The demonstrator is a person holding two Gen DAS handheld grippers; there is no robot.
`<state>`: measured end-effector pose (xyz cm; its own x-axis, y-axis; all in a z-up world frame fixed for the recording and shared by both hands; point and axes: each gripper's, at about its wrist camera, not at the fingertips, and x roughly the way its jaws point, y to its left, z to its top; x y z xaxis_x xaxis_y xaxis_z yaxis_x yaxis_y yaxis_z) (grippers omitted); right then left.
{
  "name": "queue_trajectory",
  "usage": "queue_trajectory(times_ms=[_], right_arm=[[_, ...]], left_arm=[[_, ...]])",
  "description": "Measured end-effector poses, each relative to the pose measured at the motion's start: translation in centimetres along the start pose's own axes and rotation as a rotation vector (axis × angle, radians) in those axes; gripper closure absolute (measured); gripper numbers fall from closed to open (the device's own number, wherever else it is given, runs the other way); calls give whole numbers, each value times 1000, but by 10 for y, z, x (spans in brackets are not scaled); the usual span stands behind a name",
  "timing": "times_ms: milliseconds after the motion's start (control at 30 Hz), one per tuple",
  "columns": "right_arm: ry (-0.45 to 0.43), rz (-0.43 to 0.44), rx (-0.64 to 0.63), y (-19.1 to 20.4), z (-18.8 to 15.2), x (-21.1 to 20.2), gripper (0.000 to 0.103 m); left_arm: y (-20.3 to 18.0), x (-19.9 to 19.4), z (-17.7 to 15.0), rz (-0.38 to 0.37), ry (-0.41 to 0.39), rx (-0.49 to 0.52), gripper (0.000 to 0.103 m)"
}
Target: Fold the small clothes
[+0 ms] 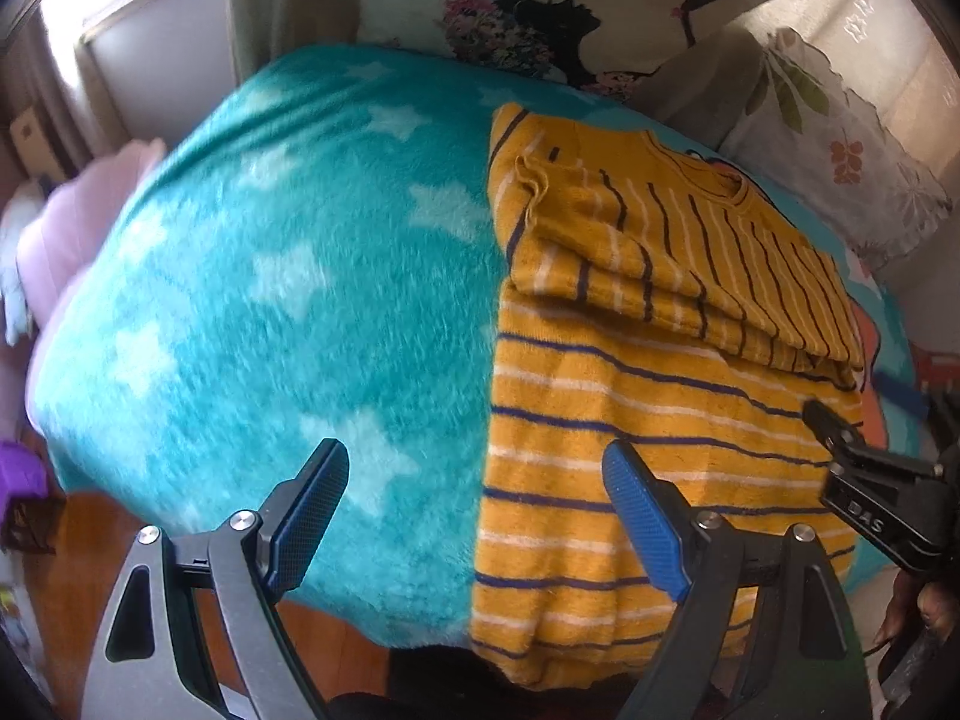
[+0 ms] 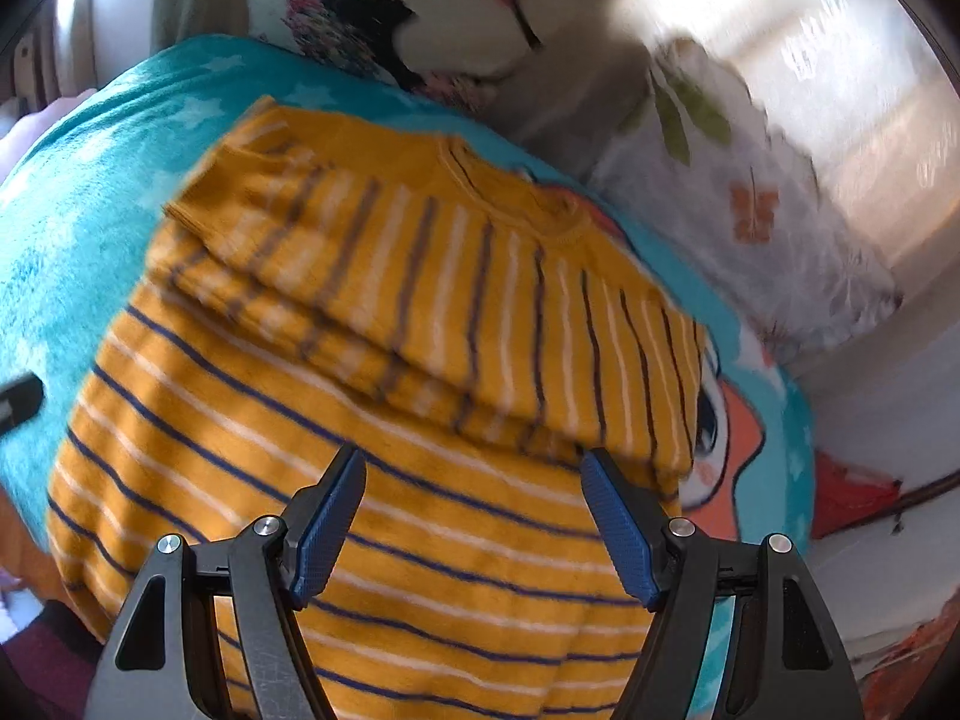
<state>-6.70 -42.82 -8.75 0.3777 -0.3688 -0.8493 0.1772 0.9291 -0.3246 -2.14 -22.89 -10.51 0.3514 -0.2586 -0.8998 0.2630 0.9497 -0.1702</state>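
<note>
Bright daylight, wall glare upper right, motion blur, fisheye-warped dark corners

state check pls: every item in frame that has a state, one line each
left gripper: open, nothing between the jaws, over the shirt's left edge.
right gripper: open, nothing between the jaws, over the shirt's lower half.
yellow striped shirt: lying on the blanket, partly folded, sleeves folded across the chest, lower half still spread flat.
teal star blanket: spread out under the shirt.
floral pillow: propped beyond the shirt.
</note>
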Motion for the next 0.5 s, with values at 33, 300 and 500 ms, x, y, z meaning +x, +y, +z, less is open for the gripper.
queue_trajectory(times_ms=[33, 300, 500], right_arm=[[16, 26, 30, -14, -10, 5, 25], [112, 300, 320, -118, -110, 34, 25], [183, 579, 414, -150, -187, 45, 25]], left_arm=[[2, 3, -5, -13, 11, -24, 17], [19, 27, -43, -78, 81, -202, 17], [14, 14, -74, -99, 49, -187, 17]])
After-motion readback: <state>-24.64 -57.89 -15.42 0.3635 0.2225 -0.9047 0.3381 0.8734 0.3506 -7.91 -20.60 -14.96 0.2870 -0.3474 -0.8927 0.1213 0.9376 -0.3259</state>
